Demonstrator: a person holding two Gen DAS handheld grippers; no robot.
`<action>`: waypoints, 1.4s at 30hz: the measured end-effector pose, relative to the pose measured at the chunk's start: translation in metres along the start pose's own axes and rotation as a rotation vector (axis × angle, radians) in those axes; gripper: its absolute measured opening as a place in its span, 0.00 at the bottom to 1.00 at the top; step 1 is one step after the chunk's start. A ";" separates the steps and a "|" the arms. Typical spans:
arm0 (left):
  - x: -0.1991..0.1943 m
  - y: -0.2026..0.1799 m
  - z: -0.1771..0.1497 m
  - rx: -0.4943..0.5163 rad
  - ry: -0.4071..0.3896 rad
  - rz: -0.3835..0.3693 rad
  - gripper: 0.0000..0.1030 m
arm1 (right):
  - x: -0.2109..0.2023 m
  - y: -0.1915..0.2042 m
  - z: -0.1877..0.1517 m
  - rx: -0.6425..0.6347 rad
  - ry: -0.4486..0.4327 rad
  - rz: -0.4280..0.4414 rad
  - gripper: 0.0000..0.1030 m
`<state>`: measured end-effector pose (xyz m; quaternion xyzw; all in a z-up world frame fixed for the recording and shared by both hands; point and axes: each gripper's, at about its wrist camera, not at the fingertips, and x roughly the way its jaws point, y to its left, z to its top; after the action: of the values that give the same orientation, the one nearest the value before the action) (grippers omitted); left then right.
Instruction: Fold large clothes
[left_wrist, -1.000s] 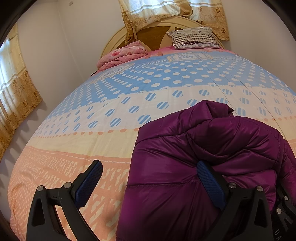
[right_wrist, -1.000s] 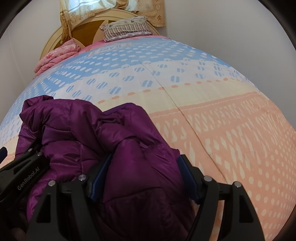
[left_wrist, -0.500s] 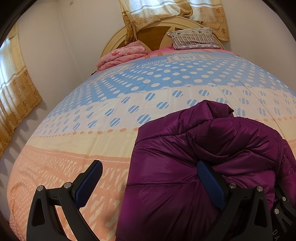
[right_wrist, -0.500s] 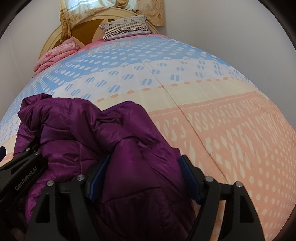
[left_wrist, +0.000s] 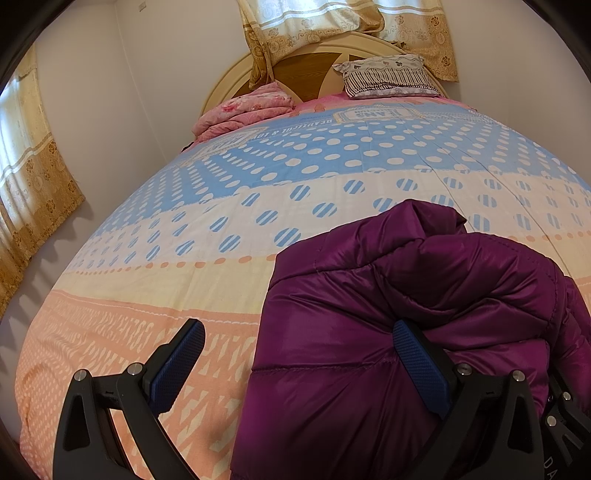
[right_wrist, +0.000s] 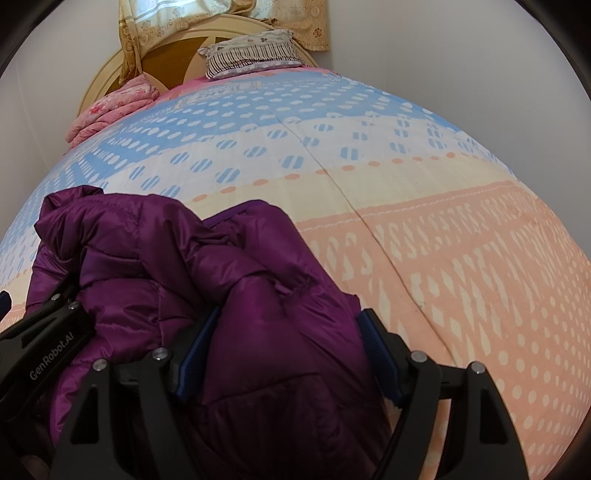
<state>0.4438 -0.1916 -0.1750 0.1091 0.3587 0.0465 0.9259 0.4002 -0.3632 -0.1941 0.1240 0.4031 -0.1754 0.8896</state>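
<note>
Purple puffer jacket (left_wrist: 388, 332) (right_wrist: 221, 295): bunched into a rough heap on the near part of the bed, over the peach and cream bands of the bedspread (left_wrist: 221, 206) (right_wrist: 443, 240). Quilted panels fold over one another; one lobe rises toward the blue-dotted band.

Left tool (left_wrist: 299, 365): jaws wide apart. Right blue pad pressed into a crease of the jacket; left pad clear of the fabric, over bare peach bedspread. The jacket's left edge lies between the two pads. No pinch visible. In the right wrist view its black body (right_wrist: 44, 347) sits against the jacket's left side.

Right tool (right_wrist: 286, 354): jaws part-way open with a thick fold of jacket filling the gap; both blue pads touch the fabric. Whether it is truly clamped cannot be told.

Surroundings: bedspread banded blue with white dots, white with striped blue dots, cream, then peach. At the head of the bed, a folded pink quilt (left_wrist: 243, 110) (right_wrist: 110, 107) on the left, a striped pillow (left_wrist: 388, 75) (right_wrist: 251, 51) against the curved wooden headboard (left_wrist: 314, 70) (right_wrist: 166, 59). Gold patterned curtains (left_wrist: 332, 26) (right_wrist: 221, 14) hang above it.
</note>
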 end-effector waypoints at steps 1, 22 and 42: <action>0.000 0.000 0.000 -0.001 0.000 -0.001 0.99 | 0.000 0.000 0.000 0.000 0.000 0.000 0.75; -0.044 0.071 -0.009 -0.067 0.059 -0.276 0.99 | -0.032 -0.026 0.002 0.060 0.035 0.184 0.78; -0.050 0.059 -0.073 0.037 0.044 -0.376 0.99 | -0.045 -0.040 -0.056 0.000 0.025 0.267 0.76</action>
<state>0.3578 -0.1305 -0.1810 0.0559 0.3935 -0.1317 0.9081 0.3185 -0.3695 -0.1993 0.1786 0.3939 -0.0538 0.9000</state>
